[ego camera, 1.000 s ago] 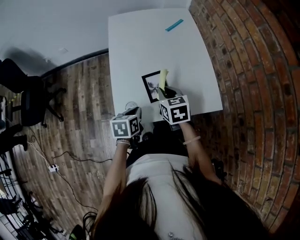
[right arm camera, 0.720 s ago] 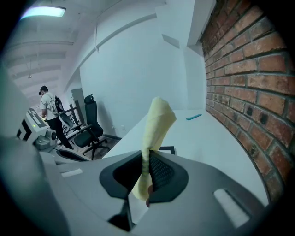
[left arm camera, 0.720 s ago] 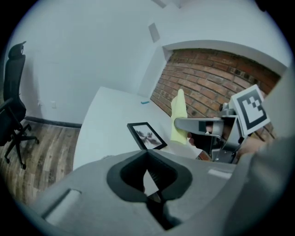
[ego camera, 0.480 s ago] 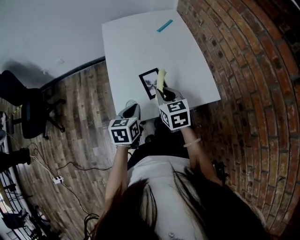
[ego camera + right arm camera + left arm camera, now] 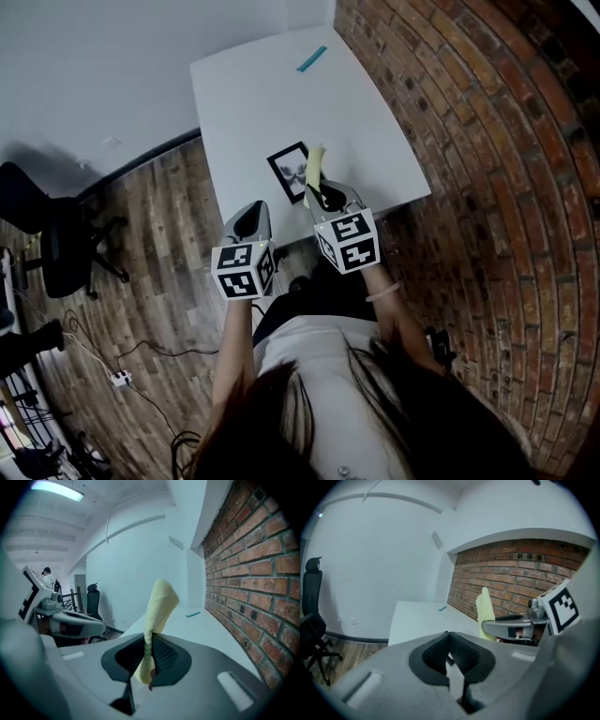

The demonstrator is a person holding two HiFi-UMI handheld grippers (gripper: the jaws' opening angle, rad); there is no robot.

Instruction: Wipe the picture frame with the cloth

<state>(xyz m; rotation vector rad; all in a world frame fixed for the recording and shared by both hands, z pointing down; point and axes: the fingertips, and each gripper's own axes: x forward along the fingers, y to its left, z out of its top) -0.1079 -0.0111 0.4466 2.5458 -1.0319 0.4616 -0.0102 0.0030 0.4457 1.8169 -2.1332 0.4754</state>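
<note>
Head view: white table (image 5: 281, 94) runs toward 12 o'clock, with a brick wall (image 5: 487, 141) along 3 o'clock and wood floor (image 5: 159, 206) at 9 o'clock. An office chair (image 5: 56, 234) stands on the floor, well apart from the table.

The picture frame (image 5: 289, 172), black-edged, lies on the table near its near edge. A small teal item (image 5: 312, 59) sits near the far end at 12 o'clock, well apart from the frame.

Right gripper (image 5: 317, 190): claw pinches a yellow cloth (image 5: 157, 616) between its pads. The cloth stands up out of the jaws and a short end hangs below them. In the head view the cloth overlaps the frame's right edge at 3 o'clock; cannot tell whether it touches the frame.

Left gripper (image 5: 450, 641): claw pressed together, nothing between the pads. It sits at 7 o'clock from the frame, above the table's near edge and apart from the frame. The two grippers are side by side, both pointing toward 12 o'clock.
</note>
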